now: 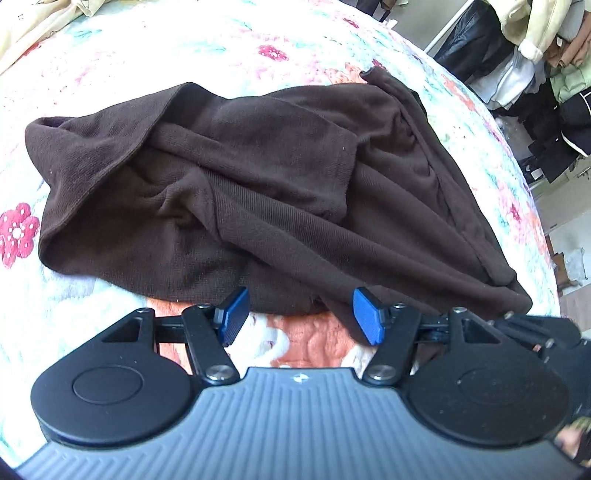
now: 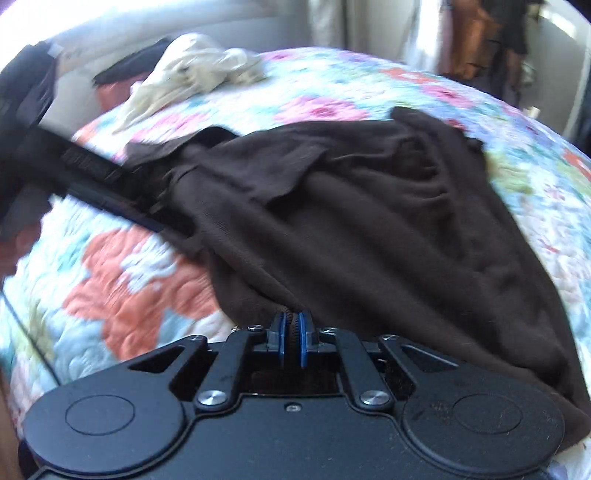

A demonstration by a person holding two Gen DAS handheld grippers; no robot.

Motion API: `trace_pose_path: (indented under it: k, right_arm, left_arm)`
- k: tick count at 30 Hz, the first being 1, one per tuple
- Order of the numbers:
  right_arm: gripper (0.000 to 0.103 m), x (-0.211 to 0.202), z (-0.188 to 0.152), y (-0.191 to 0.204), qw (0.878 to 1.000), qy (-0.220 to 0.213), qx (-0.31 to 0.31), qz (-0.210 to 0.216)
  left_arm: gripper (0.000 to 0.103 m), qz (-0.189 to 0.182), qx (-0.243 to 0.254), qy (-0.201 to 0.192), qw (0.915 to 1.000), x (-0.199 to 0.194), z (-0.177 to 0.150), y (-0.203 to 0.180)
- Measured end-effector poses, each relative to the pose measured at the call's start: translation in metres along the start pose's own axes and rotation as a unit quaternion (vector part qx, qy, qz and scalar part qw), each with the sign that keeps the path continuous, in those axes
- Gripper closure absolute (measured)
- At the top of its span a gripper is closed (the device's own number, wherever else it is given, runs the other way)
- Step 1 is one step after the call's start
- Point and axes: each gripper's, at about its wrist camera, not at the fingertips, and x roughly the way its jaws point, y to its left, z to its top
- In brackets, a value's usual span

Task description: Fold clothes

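A dark brown knit garment (image 1: 258, 192) lies crumpled on a floral quilt (image 1: 229, 48). My left gripper (image 1: 301, 314) is open, its blue pads (image 1: 234, 314) wide apart just at the garment's near edge, holding nothing. In the right wrist view the same garment (image 2: 369, 221) spreads across the quilt (image 2: 129, 280). My right gripper (image 2: 291, 332) is shut on the garment's near edge, with brown fabric pinched between the blue pads (image 2: 303, 334). My left gripper's dark body (image 2: 92, 173) reaches in from the left of that view.
A cream garment (image 2: 199, 74) lies at the far side of the bed; it also shows in the left wrist view (image 1: 40, 26). A rack with hanging clothes (image 1: 535, 66) stands beyond the bed's right edge. More hanging clothes (image 2: 476, 40) show behind the bed.
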Motion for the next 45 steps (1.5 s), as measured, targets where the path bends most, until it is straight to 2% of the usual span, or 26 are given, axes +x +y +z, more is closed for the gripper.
trace_pose_path:
  k: [2, 4, 6, 8, 11, 12, 14, 16, 17, 19, 23, 25, 27, 29, 30, 31, 32, 34, 36, 37, 39, 41, 43, 45]
  right_arm:
    - [0.096, -0.001, -0.001, -0.012, 1.000, -0.003, 0.015, -0.011]
    - [0.101, 0.000, -0.003, -0.022, 0.999, -0.001, 0.025, -0.026]
    - [0.101, 0.004, -0.003, -0.033, 0.999, 0.005, 0.045, -0.030]
    - [0.101, 0.004, -0.005, -0.043, 0.997, 0.008, 0.069, -0.023]
    - [0.100, -0.005, -0.008, -0.049, 0.997, 0.001, 0.083, -0.006]
    - [0.093, -0.010, -0.008, -0.048, 0.997, -0.002, 0.081, 0.006]
    - [0.086, -0.019, -0.009, -0.044, 0.997, 0.002, 0.070, 0.045]
    - [0.053, -0.021, -0.010, -0.034, 0.995, 0.018, 0.054, 0.083]
    - [0.051, -0.021, -0.011, -0.027, 0.994, 0.024, 0.043, 0.097]
    - [0.051, -0.017, -0.013, -0.011, 0.992, 0.033, 0.013, 0.123]
    - [0.047, -0.002, -0.016, 0.024, 0.983, 0.046, -0.071, 0.160]
    - [0.041, 0.007, -0.019, 0.035, 0.983, 0.045, -0.104, 0.144]
    - [0.041, 0.016, -0.024, 0.045, 0.985, 0.043, -0.130, 0.103]
    - [0.047, 0.021, -0.029, 0.055, 0.983, 0.022, -0.172, 0.052]
    - [0.063, 0.022, -0.033, 0.059, 0.978, 0.009, -0.206, 0.031]
    - [0.085, 0.021, -0.037, 0.062, 0.972, -0.003, -0.235, 0.013]
    - [0.087, 0.018, -0.039, 0.061, 0.969, -0.010, -0.248, 0.002]
    - [0.088, 0.009, -0.036, 0.051, 0.974, -0.021, -0.226, 0.006]
    - [0.089, 0.000, -0.027, 0.034, 0.984, -0.027, -0.173, 0.026]
    - [0.089, -0.005, -0.024, 0.022, 0.989, -0.029, -0.138, 0.045]
    - [0.089, -0.012, -0.018, -0.004, 0.993, -0.033, -0.063, 0.093]
    - [0.088, -0.019, -0.016, -0.025, 0.989, -0.045, 0.009, 0.138]
    - [0.088, -0.023, -0.016, -0.040, 0.982, -0.055, 0.062, 0.168]
    - [0.088, -0.027, -0.016, -0.048, 0.977, -0.060, 0.087, 0.185]
  left_arm:
    - [0.041, -0.011, 0.003, 0.005, 0.9999, 0.001, -0.001, -0.002]
    - [0.041, -0.032, 0.001, 0.009, 0.9994, 0.005, -0.002, -0.005]
    - [0.041, -0.085, -0.024, 0.005, 0.9960, 0.011, -0.004, -0.004]
    - [0.041, -0.132, -0.051, 0.017, 0.9898, 0.025, -0.006, -0.005]
    - [0.041, -0.121, -0.053, 0.042, 0.9904, 0.049, -0.013, -0.010]
    - [0.041, -0.109, -0.040, 0.042, 0.9924, 0.053, -0.015, -0.014]
    - [0.042, -0.098, -0.018, 0.029, 0.9946, 0.053, -0.017, -0.022]
    - [0.046, -0.095, -0.004, 0.013, 0.9954, 0.051, -0.017, -0.028]
    - [0.065, -0.095, 0.006, 0.004, 0.9955, 0.051, -0.017, -0.031]
    - [0.084, -0.090, 0.026, -0.004, 0.9956, 0.050, -0.015, -0.036]
    - [0.086, -0.100, 0.031, -0.016, 0.9944, 0.039, -0.012, -0.036]
    - [0.087, -0.109, 0.025, -0.020, 0.9936, 0.032, -0.011, -0.034]
    - [0.088, -0.113, 0.017, -0.023, 0.9931, 0.026, -0.010, -0.033]
    - [0.089, -0.130, -0.016, -0.021, 0.9912, 0.026, -0.008, -0.028]
    - [0.089, -0.137, -0.032, -0.020, 0.9899, 0.027, -0.006, -0.027]
    - [0.089, -0.141, -0.043, -0.019, 0.9890, 0.029, -0.005, -0.026]
    - [0.089, -0.140, -0.046, -0.019, 0.9889, 0.030, -0.003, -0.026]
    - [0.088, -0.131, -0.045, -0.011, 0.9903, 0.031, -0.002, -0.025]
    - [0.084, -0.123, -0.056, 0.009, 0.9908, 0.030, -0.001, -0.022]
    - [0.083, -0.131, -0.079, 0.021, 0.9879, 0.028, -0.002, -0.016]
    - [0.072, -0.174, -0.133, 0.034, 0.9751, 0.026, -0.006, -0.003]
    - [0.057, -0.199, -0.157, 0.043, 0.9664, 0.025, -0.010, 0.002]
    - [0.052, -0.200, -0.155, 0.055, 0.9661, 0.026, -0.012, -0.001]
    - [0.048, -0.199, -0.150, 0.059, 0.9668, 0.028, -0.014, -0.005]
